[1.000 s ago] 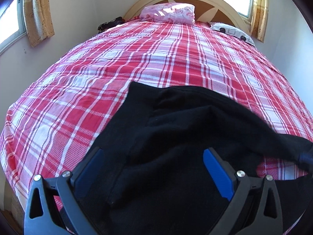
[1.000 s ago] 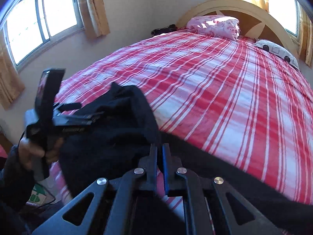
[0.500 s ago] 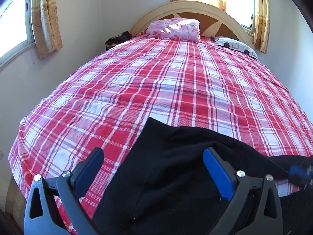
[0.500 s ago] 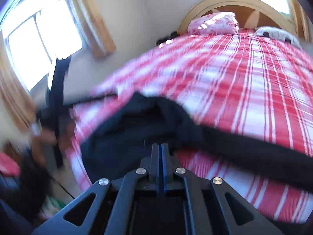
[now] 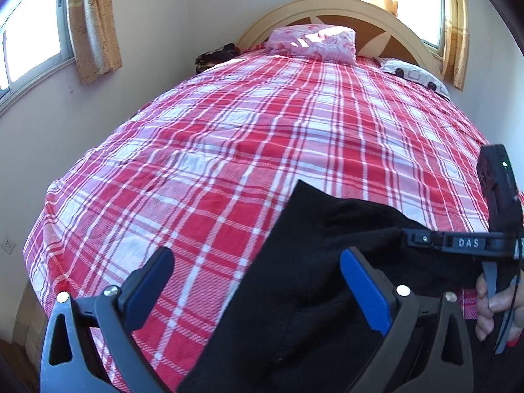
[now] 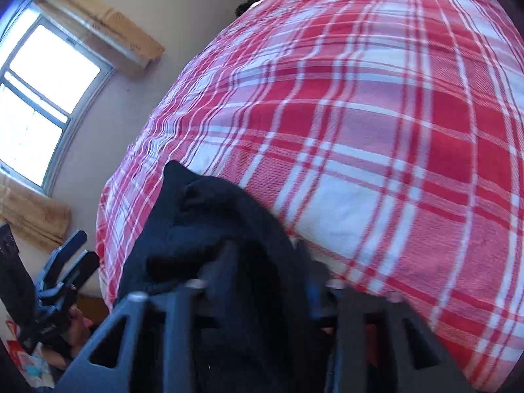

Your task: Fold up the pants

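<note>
Black pants (image 5: 304, 281) lie bunched at the near edge of the bed on the red plaid bedspread (image 5: 249, 150). My left gripper (image 5: 258, 286) is open, its blue pads wide apart just above the pants' left edge, holding nothing. My right gripper (image 6: 262, 271) shows blurred in its own view with its fingers parted around black cloth of the pants (image 6: 209, 226). In the left wrist view the right gripper (image 5: 412, 239) reaches in from the right, its tip on the pants.
A pink pillow (image 5: 311, 41) and a white patterned pillow (image 5: 412, 75) lie at the headboard (image 5: 330, 6). A dark bundle (image 5: 216, 55) sits at the far left corner. Curtained windows (image 5: 29, 39) flank the bed. A wall runs along the left.
My left gripper has pulled back towards the bed's near edge, still open. My right gripper, shut before, has parted its fingers and swung left over the pants. The pants lie lower and nearer.
</note>
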